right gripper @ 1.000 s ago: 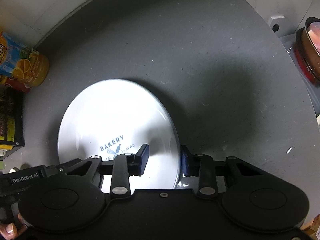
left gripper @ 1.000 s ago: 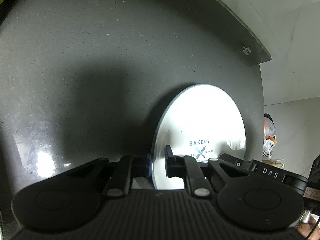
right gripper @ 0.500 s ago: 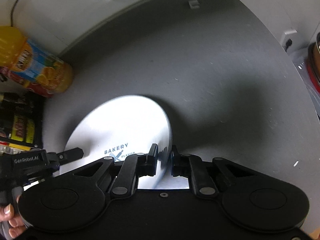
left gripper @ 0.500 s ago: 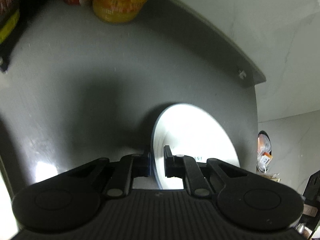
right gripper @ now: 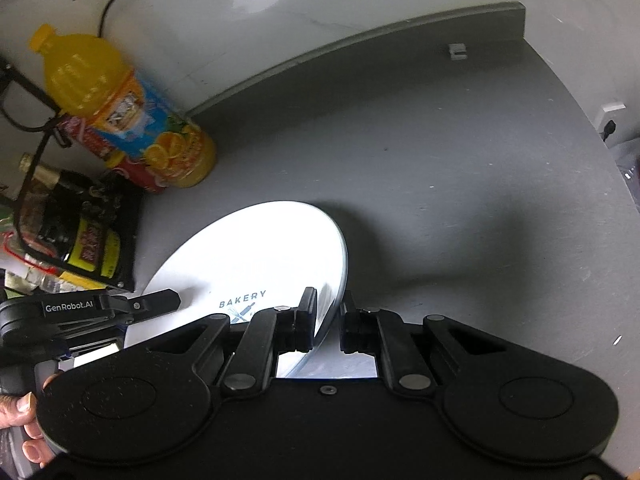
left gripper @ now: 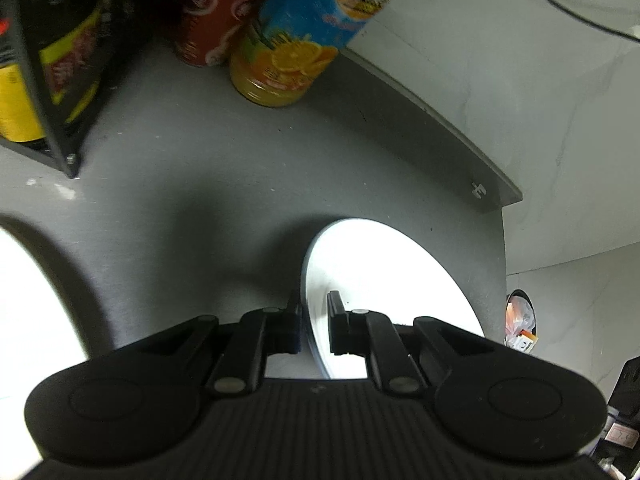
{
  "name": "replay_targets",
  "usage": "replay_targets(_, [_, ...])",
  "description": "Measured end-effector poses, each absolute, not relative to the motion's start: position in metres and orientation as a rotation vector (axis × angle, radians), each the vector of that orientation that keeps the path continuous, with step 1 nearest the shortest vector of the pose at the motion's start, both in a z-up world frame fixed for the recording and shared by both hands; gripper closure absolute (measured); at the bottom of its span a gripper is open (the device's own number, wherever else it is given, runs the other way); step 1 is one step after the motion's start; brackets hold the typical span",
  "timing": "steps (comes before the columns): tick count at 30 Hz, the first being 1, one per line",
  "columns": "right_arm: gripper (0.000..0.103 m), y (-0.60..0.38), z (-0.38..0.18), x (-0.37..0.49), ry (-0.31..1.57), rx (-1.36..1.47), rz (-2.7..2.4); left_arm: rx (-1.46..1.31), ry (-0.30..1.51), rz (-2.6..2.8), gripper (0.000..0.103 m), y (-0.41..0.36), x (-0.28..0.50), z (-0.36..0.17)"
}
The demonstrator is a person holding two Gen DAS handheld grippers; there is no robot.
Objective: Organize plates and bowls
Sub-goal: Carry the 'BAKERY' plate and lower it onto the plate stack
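A: Progress? 
B: Bakery plate (right gripper: 256,256) is held tilted above the grey counter (right gripper: 440,168), left gripper (left gripper: 314,326) and right gripper (right gripper: 328,318) clamped on opposite rims.
A: Remaining? 
B: Placement; another white dish (left gripper: 28,320) waits left.

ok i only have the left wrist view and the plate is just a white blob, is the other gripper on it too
Observer: Yes. The right gripper has the rim of the plate between its fingers, on the side across from the left gripper.
Operator: any marking on the plate
Observer: A blue BAKERY print sits on its face, near the right gripper.
Operator: is the juice bottle at the back capped
Observer: Yes, it has a yellow cap, which your view cuts off.
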State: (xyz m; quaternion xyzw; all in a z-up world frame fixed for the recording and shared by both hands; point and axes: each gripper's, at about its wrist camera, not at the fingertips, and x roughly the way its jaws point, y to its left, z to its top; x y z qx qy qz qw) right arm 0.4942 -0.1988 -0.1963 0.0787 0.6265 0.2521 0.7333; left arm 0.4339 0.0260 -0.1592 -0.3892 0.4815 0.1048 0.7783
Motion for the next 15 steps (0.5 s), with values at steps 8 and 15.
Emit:
replay_targets(8, [0.092, -0.183, -0.177, 0.464, 1.348, 0.201, 0.603, -0.839, 1.000, 0.262, 0.093, 0.045, 0.394, -0.141])
replay_targets(15, [0.092, -0.161, -0.163, 0.432, 1.330, 0.183, 0.645, -0.851, 0.966, 0.291, 0.093, 0.059, 0.352, -0.129])
